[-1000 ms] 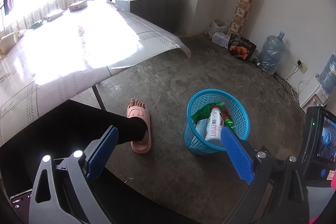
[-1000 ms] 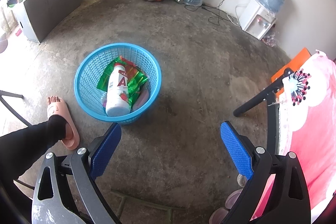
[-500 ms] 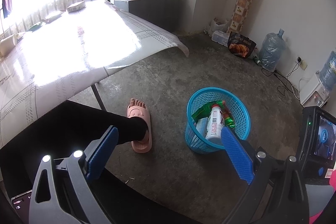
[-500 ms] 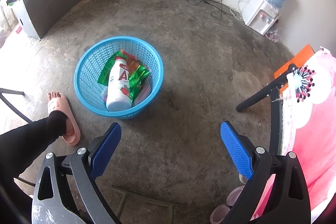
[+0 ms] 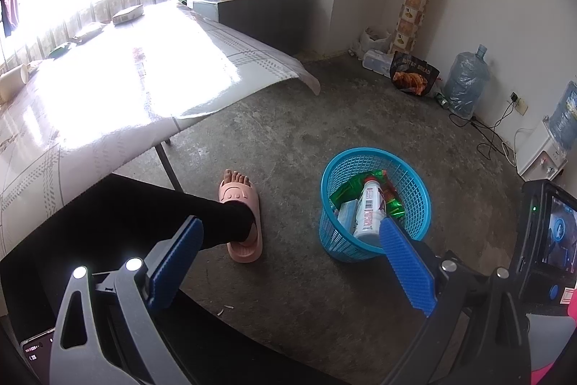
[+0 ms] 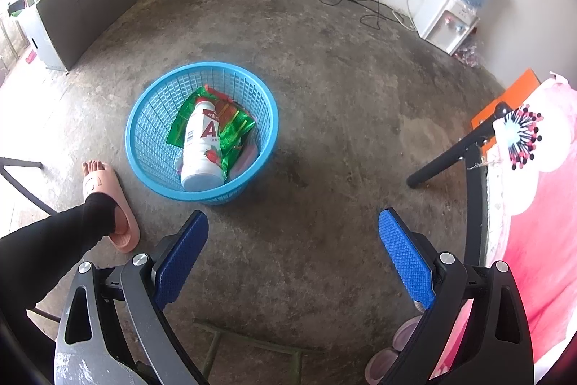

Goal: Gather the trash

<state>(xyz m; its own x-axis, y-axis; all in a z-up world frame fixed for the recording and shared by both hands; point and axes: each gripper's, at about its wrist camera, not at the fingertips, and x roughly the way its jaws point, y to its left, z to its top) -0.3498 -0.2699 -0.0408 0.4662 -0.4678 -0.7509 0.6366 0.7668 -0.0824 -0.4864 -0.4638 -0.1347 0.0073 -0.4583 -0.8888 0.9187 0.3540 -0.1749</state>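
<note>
Left of the basket stands a slippered foot; inside it a white bottle lies on green wrappers, so the collecting seems largely done. Small items remain on the counter. Both the left gripper and right gripper have jaws spread wide, holding nothing.
</note>
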